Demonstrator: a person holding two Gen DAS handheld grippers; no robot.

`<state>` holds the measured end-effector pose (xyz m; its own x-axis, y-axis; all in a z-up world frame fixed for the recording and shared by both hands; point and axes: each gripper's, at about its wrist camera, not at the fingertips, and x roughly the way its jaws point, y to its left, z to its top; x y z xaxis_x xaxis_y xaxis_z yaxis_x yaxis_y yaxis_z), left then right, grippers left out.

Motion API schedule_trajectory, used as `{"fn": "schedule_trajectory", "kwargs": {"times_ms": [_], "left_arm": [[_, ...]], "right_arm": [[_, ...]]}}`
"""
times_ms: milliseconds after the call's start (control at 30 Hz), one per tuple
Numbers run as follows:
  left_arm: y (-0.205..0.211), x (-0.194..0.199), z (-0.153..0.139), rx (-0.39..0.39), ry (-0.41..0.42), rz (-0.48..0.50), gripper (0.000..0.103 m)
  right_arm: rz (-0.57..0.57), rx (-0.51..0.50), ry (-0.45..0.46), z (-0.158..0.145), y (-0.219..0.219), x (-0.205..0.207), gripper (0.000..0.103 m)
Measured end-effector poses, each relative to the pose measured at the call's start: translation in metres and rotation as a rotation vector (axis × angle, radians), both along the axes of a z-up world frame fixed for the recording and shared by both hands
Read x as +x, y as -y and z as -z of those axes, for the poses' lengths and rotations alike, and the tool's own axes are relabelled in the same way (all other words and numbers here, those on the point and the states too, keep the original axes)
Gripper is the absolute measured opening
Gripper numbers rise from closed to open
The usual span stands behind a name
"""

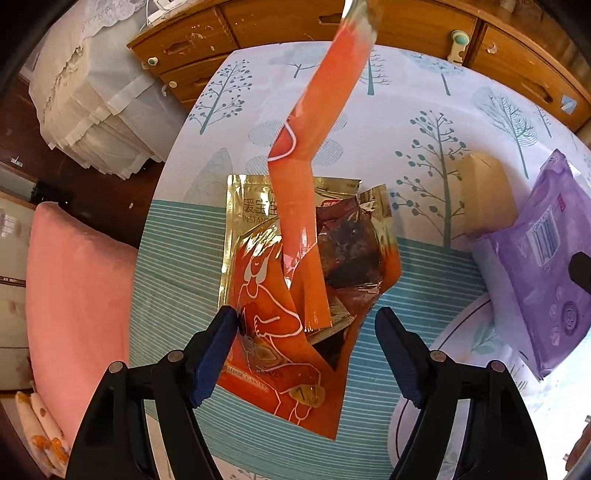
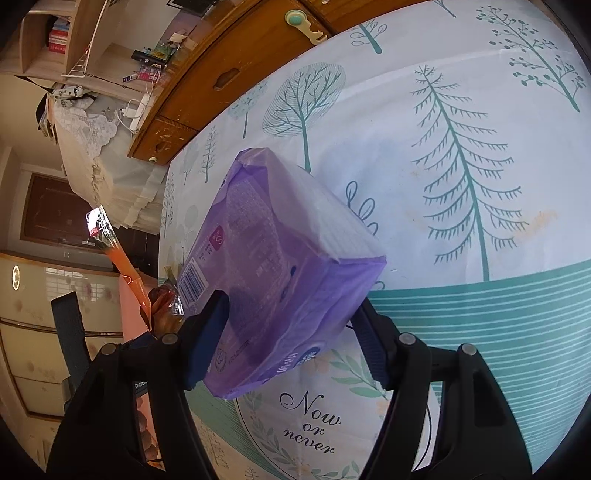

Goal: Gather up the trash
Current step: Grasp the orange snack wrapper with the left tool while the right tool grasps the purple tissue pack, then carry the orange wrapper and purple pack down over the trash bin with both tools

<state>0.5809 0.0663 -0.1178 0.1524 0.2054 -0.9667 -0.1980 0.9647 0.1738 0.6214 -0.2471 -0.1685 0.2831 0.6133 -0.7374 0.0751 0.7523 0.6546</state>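
Note:
In the left wrist view a pile of wrappers lies on the tree-print tablecloth (image 1: 406, 122). It holds an orange wrapper (image 1: 269, 350) with a white line drawing, a gold wrapper (image 1: 243, 221) and a dark red foil wrapper (image 1: 351, 251). A long orange strip (image 1: 325, 118) rises from the pile toward the camera. My left gripper (image 1: 306, 317) hangs open over the pile, its left pad at the orange wrapper's edge and its right pad apart from it. In the right wrist view my right gripper (image 2: 291, 301) is shut on a purple plastic pack (image 2: 280, 251), a pad on each side. The pack (image 1: 539, 251) also shows at the right of the left view.
A beige block (image 1: 487, 192) sits beside the purple pack. A wooden drawer unit (image 1: 406, 26) runs along the table's far edge. A pink padded seat (image 1: 74, 302) stands off the left edge, with a lace-covered stack (image 1: 92, 92) behind it.

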Motion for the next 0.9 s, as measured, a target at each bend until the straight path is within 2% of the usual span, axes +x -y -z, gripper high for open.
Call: {"fn": "schedule_trajectory", "kwargs": {"times_ms": [67, 133, 167, 233, 267, 300, 400, 567, 700, 900], "left_arm": [[0.002, 0.002, 0.006, 0.03, -0.011, 0.003, 0.064], [0.005, 0.003, 0.007, 0.064, -0.009, 0.012, 0.044], [0.005, 0.001, 0.007, 0.058, -0.004, 0.013, 0.041], [0.003, -0.003, 0.004, 0.016, 0.018, 0.01, 0.026], [0.002, -0.006, 0.002, -0.004, 0.026, 0.005, 0.024], [0.001, -0.009, 0.0, -0.018, 0.033, 0.0, 0.017], [-0.002, -0.026, -0.009, -0.055, 0.069, -0.023, 0.014], [-0.002, -0.073, -0.032, -0.12, 0.133, -0.064, 0.014], [0.003, -0.123, -0.053, -0.172, 0.174, -0.06, 0.014], [0.006, -0.212, -0.072, -0.204, 0.216, -0.015, 0.014]], "right_arm": [[-0.007, -0.001, 0.007, 0.0, -0.001, 0.0, 0.063], [-0.016, 0.0, 0.016, -0.001, -0.003, 0.0, 0.053], [-0.022, 0.002, 0.02, -0.001, -0.004, -0.001, 0.05], [-0.034, -0.001, 0.027, -0.003, -0.009, -0.001, 0.037], [-0.041, 0.0, 0.034, -0.004, -0.011, -0.002, 0.033], [-0.046, -0.002, 0.045, -0.007, -0.012, -0.003, 0.03], [-0.064, -0.01, 0.075, -0.016, -0.016, -0.01, 0.017], [-0.088, -0.037, 0.117, -0.041, -0.017, -0.033, 0.014], [-0.102, -0.058, 0.125, -0.057, -0.013, -0.063, 0.014], [-0.158, -0.147, 0.153, -0.083, -0.013, -0.14, 0.014]]}}
